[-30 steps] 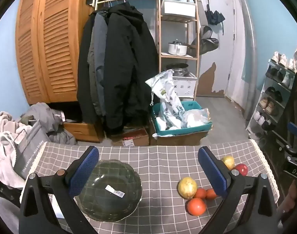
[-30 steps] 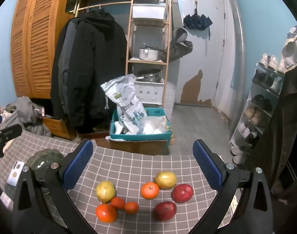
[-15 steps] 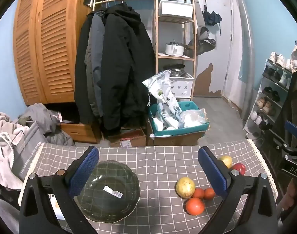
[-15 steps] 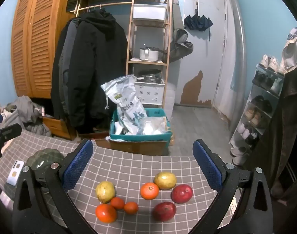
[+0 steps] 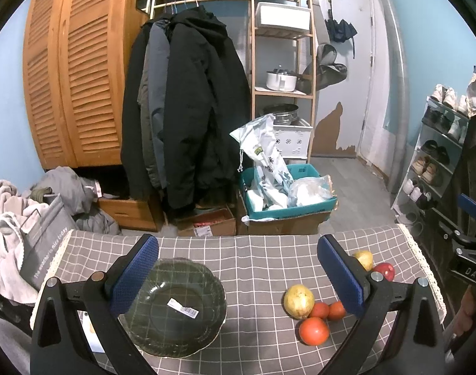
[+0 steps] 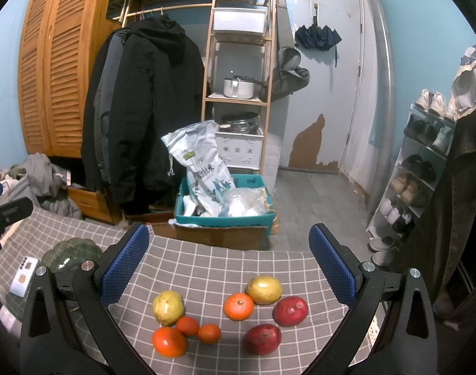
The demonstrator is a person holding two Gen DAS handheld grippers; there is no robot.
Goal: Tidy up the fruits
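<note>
left gripper [image 5: 236, 270] jaws spread wide, holding nothing, above glass plate [image 5: 175, 306], right gripper [image 6: 228, 264] jaws spread wide, holding nothing, over fruits [image 6: 238, 306] on counter [image 6: 225, 262]

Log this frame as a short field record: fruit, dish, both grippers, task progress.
fruit: eight loose on the checked tablecloth: two yellow pears, four oranges, two red apples
dish: glass plate, no fruit on it
left gripper: open, holding nothing
right gripper: open, holding nothing
progress: nothing sorted yet
</note>
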